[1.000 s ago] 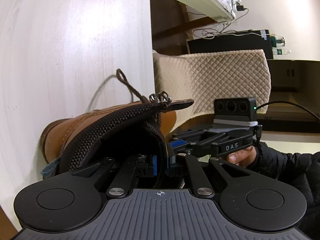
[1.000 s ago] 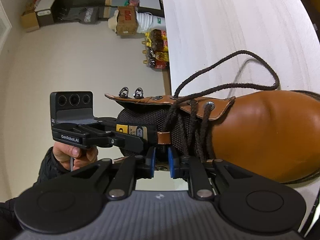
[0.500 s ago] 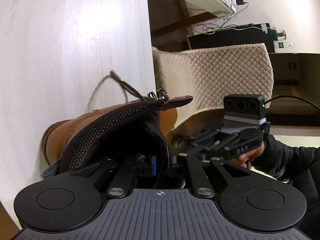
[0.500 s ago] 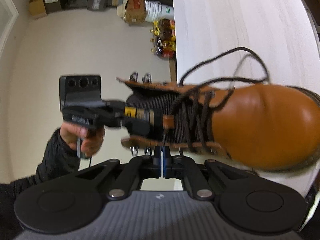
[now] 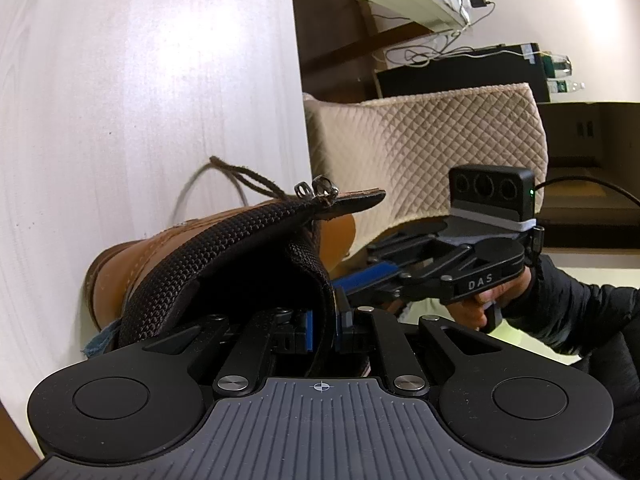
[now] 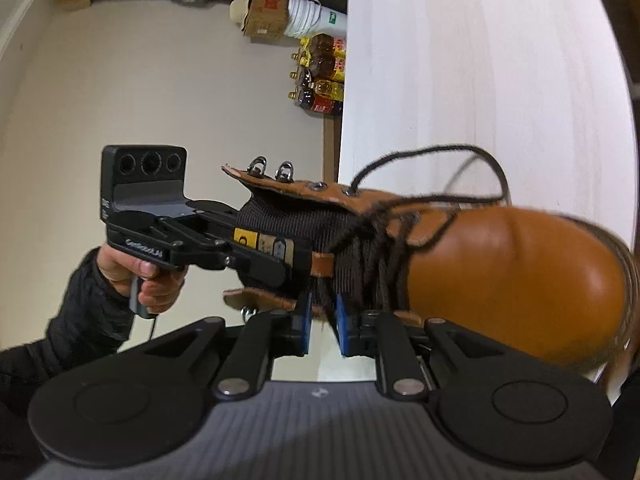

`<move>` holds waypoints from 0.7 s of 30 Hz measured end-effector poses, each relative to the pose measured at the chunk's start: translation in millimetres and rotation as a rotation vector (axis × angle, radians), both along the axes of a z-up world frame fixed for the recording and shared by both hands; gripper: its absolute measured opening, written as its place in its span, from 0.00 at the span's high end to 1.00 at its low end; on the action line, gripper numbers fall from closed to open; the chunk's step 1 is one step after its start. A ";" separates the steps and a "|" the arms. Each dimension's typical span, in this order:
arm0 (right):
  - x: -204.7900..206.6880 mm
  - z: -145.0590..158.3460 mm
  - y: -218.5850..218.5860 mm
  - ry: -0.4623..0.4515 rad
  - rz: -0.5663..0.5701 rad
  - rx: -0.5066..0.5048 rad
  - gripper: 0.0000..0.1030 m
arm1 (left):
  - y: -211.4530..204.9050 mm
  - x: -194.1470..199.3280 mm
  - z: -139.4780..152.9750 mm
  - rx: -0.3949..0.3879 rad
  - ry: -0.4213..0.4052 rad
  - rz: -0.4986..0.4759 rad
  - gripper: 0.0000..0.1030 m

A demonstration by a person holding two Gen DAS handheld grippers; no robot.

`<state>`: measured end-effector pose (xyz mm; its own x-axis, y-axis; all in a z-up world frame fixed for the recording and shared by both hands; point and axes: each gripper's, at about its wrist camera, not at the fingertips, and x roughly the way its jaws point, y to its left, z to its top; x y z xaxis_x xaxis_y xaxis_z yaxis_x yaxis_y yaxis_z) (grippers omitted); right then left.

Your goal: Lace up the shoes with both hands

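Right wrist view: we see the brown leather boot (image 6: 516,276) lying at the near edge of the white table (image 6: 480,60), its toe pointing away from the left gripper (image 6: 280,250) and its collar overhanging the edge. The dark lace (image 6: 440,156) crosses the eyelets and loops loosely over the tabletop beyond the boot. We find the right gripper (image 6: 322,328) with its blue pads (image 6: 305,330) apart and nothing between them, poised just beside the nearer eyelet flap (image 6: 256,300). The left gripper, held by a hand (image 6: 140,276) in a black sleeve (image 6: 72,332), reaches into the boot's opening. In the left wrist view we see that gripper (image 5: 322,324) clamped on the black mesh tongue (image 5: 312,276), its blue pads (image 5: 308,328) pressing either side of the fabric, while two metal lace hooks (image 5: 316,190) stand on the upper flap. Beyond the table edge we note a quilted beige cushion (image 5: 432,148); bottles (image 6: 320,80) stand on the floor.
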<state>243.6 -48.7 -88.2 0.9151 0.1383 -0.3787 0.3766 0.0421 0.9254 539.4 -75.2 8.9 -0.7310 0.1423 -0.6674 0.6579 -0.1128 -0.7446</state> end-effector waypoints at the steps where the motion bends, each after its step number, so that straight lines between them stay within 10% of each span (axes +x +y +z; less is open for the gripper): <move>1: 4.7 -0.6 -1.9 0.003 0.010 -0.005 0.84 | 0.6 0.0 0.2 -0.003 -0.001 0.003 0.91; 21: -6.3 4.2 23.4 0.025 0.160 0.042 0.97 | 54.1 28.9 56.5 -0.188 -0.075 0.130 0.87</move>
<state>237.4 -25.3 -84.0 0.8706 0.2977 -0.3917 0.3909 0.0647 0.9181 568.3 -21.1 65.4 -0.6827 -0.0815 -0.7262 0.7284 -0.1554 -0.6673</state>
